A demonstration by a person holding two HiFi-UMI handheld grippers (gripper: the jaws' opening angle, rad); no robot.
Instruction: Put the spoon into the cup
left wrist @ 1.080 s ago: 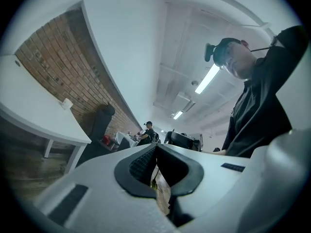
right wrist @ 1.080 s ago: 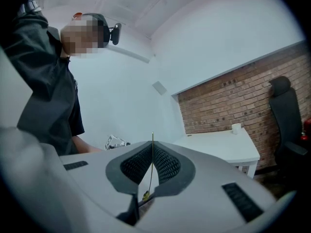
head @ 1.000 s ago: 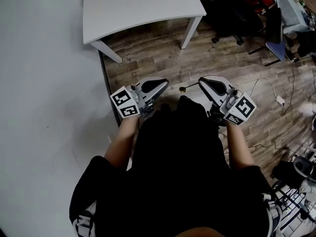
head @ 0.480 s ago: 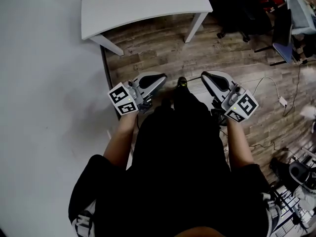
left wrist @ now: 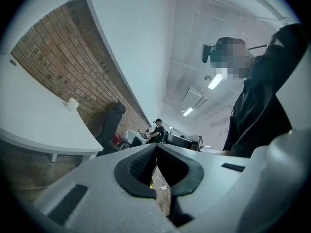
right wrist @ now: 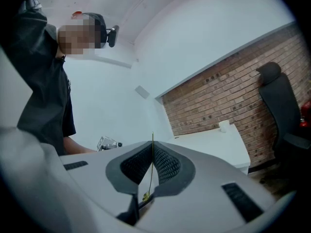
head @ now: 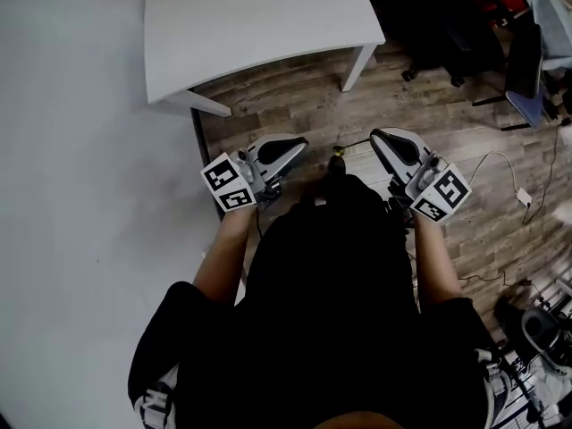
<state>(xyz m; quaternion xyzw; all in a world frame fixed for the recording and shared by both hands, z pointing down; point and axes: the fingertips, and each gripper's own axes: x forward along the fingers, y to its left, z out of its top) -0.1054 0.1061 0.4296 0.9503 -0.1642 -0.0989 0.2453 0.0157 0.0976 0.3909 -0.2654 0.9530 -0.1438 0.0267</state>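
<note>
Nearest us, against our dark shirt (head: pixel 322 284) at the centre of the head view, the right gripper (head: pixel 382 141) pinches a thin gold spoon (right wrist: pixel 150 164) edge-on between its pads. The left gripper (head: pixel 290 146) hangs near it, jaws pressed together on nothing. We judge the step to be the carry. We should hold the pinch firm, then stand the spoon upright over the cup's mouth before letting go. Beyond the wood floor (head: pixel 295 105), the white table (head: pixel 259 16) fills the upper centre. On its far side, by the brick wall (right wrist: pixel 233 96), a small white cup (right wrist: pixel 223 125) stands well apart from the spoon.
</note>
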